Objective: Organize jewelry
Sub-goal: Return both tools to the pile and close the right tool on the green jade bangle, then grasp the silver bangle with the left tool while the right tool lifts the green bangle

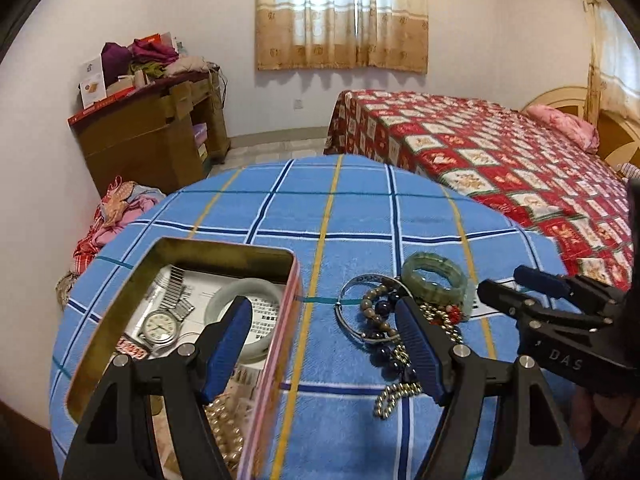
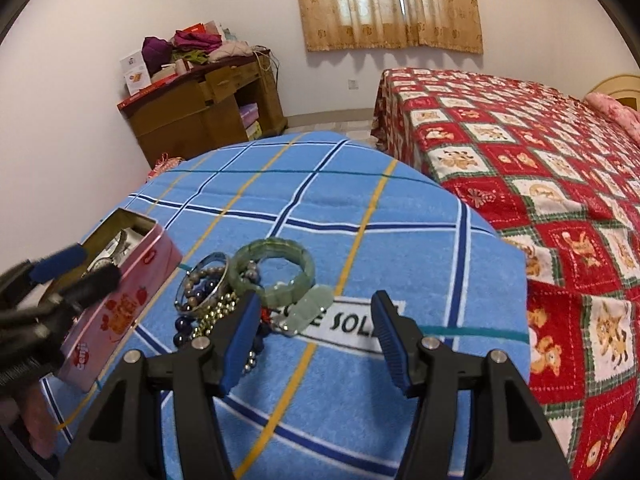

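Both tongs released, nothing held: left tongs (image 1: 324,344) straddling pink tin (image 1: 280,360) wall, right tongs (image 2: 316,336) just short of jewelry heap (image 2: 224,300). Green bracelet (image 2: 276,266) ahead-left. Risk: tangled beads, chain dragging along; tin tipping if bumped.

The left wrist camera sits low and close over the blue checked worktop (image 1: 360,216), looking forward between its tool's fingers, half over the open tin (image 1: 276,344). The right wrist camera looks the same way from just to the right, with the tin (image 2: 120,312) at its left edge. Both share the jewelry pile (image 1: 404,312) (image 2: 240,292), bed (image 1: 500,152) (image 2: 520,140) and curtained window (image 1: 342,14) (image 2: 390,4).
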Available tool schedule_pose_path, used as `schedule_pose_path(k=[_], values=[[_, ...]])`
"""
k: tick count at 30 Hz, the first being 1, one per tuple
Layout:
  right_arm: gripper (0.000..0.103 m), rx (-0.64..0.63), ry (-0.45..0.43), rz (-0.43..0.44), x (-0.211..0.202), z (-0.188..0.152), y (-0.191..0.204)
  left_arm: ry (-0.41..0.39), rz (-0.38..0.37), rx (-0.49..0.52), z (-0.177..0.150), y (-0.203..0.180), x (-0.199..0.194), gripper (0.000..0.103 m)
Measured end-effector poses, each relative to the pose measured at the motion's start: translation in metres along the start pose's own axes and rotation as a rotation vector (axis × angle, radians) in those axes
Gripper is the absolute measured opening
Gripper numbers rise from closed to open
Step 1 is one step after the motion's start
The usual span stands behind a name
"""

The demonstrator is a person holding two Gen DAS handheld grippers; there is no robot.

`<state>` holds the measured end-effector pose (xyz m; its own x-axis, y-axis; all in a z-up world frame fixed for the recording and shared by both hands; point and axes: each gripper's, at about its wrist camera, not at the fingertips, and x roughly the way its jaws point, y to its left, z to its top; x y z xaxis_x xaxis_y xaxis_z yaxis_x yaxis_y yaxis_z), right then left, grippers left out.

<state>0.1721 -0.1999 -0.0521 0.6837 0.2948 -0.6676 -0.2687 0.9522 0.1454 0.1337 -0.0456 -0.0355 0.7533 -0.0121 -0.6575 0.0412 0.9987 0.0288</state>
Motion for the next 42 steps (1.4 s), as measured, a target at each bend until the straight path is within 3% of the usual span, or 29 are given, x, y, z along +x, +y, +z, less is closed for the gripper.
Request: schedule_pose_path(k=[4, 10, 11, 12, 13, 22, 29, 33, 40, 41, 42], values=[[0.057, -0.002, 0.038, -0.002, 0.018, 0.014, 0.003, 0.011, 0.013, -0.006, 0.004, -0.002, 0.012, 0.074], [0.038, -0.074, 0.16, -0.054, 0.055, 0.022, 0.011, 0.029, 0.018, 0.002, 0.001, -0.001, 0.022, 0.074], [0.03, -0.083, 0.176, -0.054, 0.058, 0.02, 0.011, 0.037, 0.013, -0.001, 0.0, 0.001, 0.023, 0.074], [0.015, -0.096, 0.175, -0.058, 0.057, 0.019, 0.012, 0.04, 0.008, -0.005, -0.001, 0.002, 0.023, 0.074], [0.01, -0.098, 0.174, -0.046, 0.054, 0.018, 0.011, 0.039, 0.0, -0.011, -0.002, 0.004, 0.022, 0.074], [0.009, -0.065, 0.082, -0.071, 0.014, 0.001, 0.005, 0.001, -0.041, 0.043, -0.003, -0.018, 0.011, 0.073], [0.009, -0.012, 0.07, -0.093, 0.008, -0.01, -0.008, 0.046, -0.113, 0.097, -0.006, -0.041, 0.027, 0.034], [0.009, -0.003, 0.066, -0.087, 0.009, -0.008, -0.009, 0.085, -0.146, 0.086, -0.006, -0.044, 0.039, 0.024], [0.009, -0.004, 0.064, -0.087, 0.008, -0.009, -0.008, 0.099, -0.174, 0.076, -0.008, -0.046, 0.05, 0.021], [0.009, -0.003, 0.064, -0.086, 0.008, -0.009, -0.008, 0.101, -0.187, 0.078, -0.009, -0.046, 0.05, 0.01], [0.009, -0.003, 0.065, -0.085, 0.008, -0.009, -0.008, 0.106, -0.197, 0.077, -0.011, -0.046, 0.051, 0.007]])
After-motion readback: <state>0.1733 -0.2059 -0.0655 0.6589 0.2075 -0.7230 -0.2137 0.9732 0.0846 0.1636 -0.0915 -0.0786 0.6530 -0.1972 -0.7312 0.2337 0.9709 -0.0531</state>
